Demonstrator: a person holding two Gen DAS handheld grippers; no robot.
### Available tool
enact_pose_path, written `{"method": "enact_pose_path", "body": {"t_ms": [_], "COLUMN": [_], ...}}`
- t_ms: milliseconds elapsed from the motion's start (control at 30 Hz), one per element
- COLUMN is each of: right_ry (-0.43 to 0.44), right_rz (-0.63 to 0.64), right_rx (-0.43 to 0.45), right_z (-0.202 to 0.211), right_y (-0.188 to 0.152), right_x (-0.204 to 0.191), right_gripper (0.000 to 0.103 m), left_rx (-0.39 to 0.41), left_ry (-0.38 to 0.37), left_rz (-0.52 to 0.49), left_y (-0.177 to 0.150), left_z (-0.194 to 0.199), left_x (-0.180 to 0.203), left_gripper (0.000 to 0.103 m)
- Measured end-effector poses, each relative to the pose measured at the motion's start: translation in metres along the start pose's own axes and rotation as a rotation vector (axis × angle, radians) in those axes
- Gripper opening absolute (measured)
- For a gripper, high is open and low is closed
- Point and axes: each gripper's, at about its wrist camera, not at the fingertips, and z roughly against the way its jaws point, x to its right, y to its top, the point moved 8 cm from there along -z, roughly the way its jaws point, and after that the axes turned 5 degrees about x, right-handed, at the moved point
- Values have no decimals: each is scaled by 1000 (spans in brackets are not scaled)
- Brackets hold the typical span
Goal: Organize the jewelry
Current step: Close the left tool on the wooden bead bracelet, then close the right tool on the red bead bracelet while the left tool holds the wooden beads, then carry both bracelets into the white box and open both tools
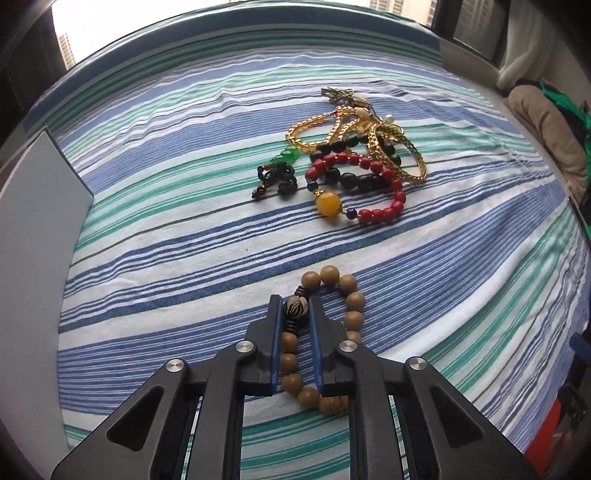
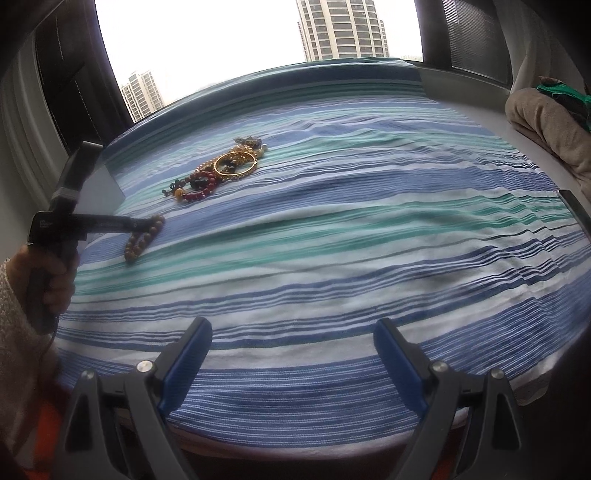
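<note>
The left gripper point(image 1: 294, 308) pinches a round tan wooden bead bracelet point(image 1: 325, 343) at its striped bead – on the blue-and-green striped cloth point(image 1: 184, 258). The right gripper point(image 2: 293, 338) is wide apart (holding nothing). The pile of gold, red and black jewelry point(image 1: 354, 162) lies farther back.

This is a room in a home, high up in a city flat. A striped cloth point(image 2: 332, 229) in blue, green and white covers the bench by a large window point(image 2: 221, 44), through which tall apartment towers point(image 2: 341, 27) show. A folded beige blanket point(image 2: 546, 122) lies at the side, and personal jewelry point(image 1: 354, 162) sits heaped on the cloth.
</note>
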Motion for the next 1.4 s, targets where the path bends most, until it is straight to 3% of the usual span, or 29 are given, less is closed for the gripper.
{"method": "enact_pose_path", "body": {"t_ms": [233, 400, 467, 533, 633, 800, 900, 933, 1000, 1100, 1267, 1400], "right_ry": [70, 294, 351, 393, 391, 299, 234, 220, 182, 186, 347, 513], "right_rz": [30, 47, 78, 100, 168, 282, 331, 337, 349, 301, 246, 235], "right_rx": [20, -30, -85, -161, -279, -368, -421, -416, -407, -376, -295, -212], "right_z": [7, -24, -57, -94, -148, -201, -221, -222, -223, -216, -150, -90], "right_y": [28, 93, 118, 133, 140, 137, 127, 125, 125, 132, 160, 185], "right_x": [-12, -58, -84, -110, -149, -188, -198, -200, -200, -193, -214, -260], "right_gripper": [91, 88, 68, 57, 46, 45, 39, 37, 19, 18, 18, 18], "left_rx": [88, 142, 157, 170, 173, 184, 188, 192, 201, 233, 345, 426], "left_ry": [-142, -189, -195, -193, -196, -187, -179, -179, -193, -245, -245, -114], "left_rz": [210, 311, 336, 353, 376, 391, 407, 416, 437, 474, 502, 533], "left_y": [-9, -21, -27, -32, -41, -55, -61, -62, -66, -67, -63, -71], "left_z": [61, 100, 110, 119, 128, 144, 148, 150, 158, 181, 247, 295], "left_x": [-28, -49, -55, -60, -68, -83, -90, -92, -97, -100, -124, -173], "left_gripper": [12, 12, 12, 12, 12, 12, 12, 12, 12, 12, 12, 12]}}
